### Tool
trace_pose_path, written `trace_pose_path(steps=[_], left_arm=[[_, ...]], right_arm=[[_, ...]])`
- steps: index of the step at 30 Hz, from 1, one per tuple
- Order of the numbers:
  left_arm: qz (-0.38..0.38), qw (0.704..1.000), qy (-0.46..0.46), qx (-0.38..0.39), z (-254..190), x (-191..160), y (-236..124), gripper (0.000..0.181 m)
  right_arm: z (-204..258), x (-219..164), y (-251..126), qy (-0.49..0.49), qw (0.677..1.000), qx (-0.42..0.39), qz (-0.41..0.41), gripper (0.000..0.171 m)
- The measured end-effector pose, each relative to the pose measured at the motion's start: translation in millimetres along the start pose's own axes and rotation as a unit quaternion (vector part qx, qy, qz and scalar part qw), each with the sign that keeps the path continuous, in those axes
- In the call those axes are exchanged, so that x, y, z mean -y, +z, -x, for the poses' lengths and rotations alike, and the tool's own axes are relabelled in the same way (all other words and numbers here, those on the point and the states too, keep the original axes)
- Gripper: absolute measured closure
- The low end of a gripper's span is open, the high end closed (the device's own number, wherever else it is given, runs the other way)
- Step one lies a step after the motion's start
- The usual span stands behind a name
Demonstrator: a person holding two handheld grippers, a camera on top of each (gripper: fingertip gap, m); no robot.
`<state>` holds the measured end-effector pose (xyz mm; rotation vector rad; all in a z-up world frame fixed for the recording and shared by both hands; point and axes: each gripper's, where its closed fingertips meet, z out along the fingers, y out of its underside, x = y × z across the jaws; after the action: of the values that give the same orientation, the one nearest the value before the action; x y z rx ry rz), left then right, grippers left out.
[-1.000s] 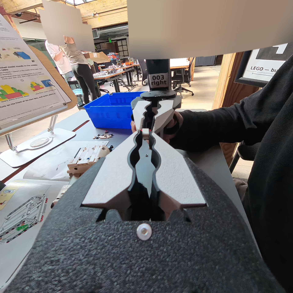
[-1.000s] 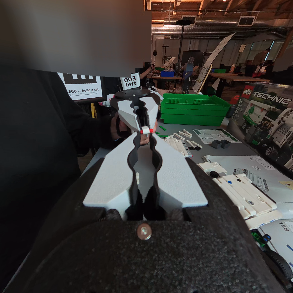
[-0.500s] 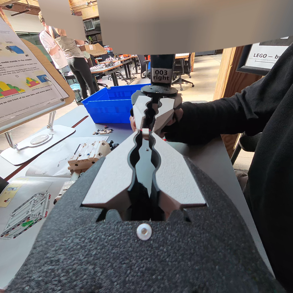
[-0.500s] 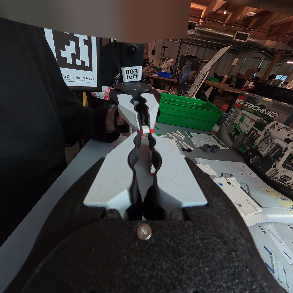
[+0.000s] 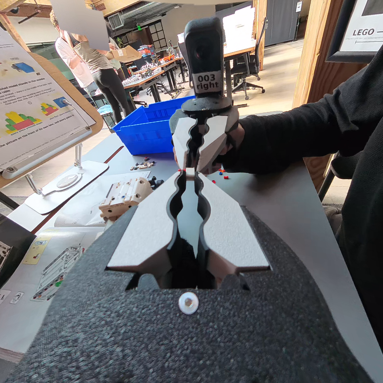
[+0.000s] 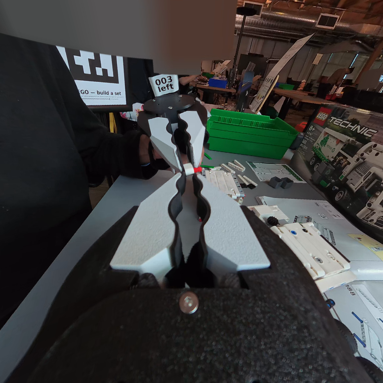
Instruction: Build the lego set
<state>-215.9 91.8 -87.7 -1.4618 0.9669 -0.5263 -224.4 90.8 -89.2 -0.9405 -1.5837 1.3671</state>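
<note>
Between the two sets of tongs, tip to tip above the desk (image 5: 259, 207): a small white connector block (image 5: 190, 172) with a red pin (image 6: 198, 169) poking out of one side. Left tongs (image 5: 190, 176) clenched on the block, raised off the desk, probably to keep the pin free for working from the side. Right tongs (image 6: 187, 177) nearly closed, tips right against the block; gripping or merely bracing, cannot tell. Judging from the head-on pose, likely a seating or alignment of the pin. To the right of the right tongs, a white panel assembly (image 6: 310, 255) lying flat, presumably awaiting this piece. Just past the left tongs' tips, loose red pins (image 5: 224, 177) scattered within easy reach.
</note>
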Motion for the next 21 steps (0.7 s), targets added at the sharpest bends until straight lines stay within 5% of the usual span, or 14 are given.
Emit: trace_pose_path(steps=[6, 12, 16, 21], left_arm=[[-0.005, 0.991, 0.114, 0.071, 7, 4, -4, 0.177], [0.014, 0.964, 0.239, 0.113, 2, 0, 2, 0.176], [0.016, 0.959, 0.258, 0.117, 0, -1, 4, 0.176], [0.03, 0.96, 0.246, 0.133, 6, -5, 5, 0.176]], right_arm=[[-4, -1, -3, 0.117, 0.993, 0.024, -0.002, 0.157], [3, 7, -4, 0.307, 0.942, 0.133, -0.037, 0.146], [5, 4, -2, 0.314, 0.939, 0.134, -0.033, 0.164], [-1, 0, -1, 0.292, 0.951, 0.102, -0.017, 0.165]])
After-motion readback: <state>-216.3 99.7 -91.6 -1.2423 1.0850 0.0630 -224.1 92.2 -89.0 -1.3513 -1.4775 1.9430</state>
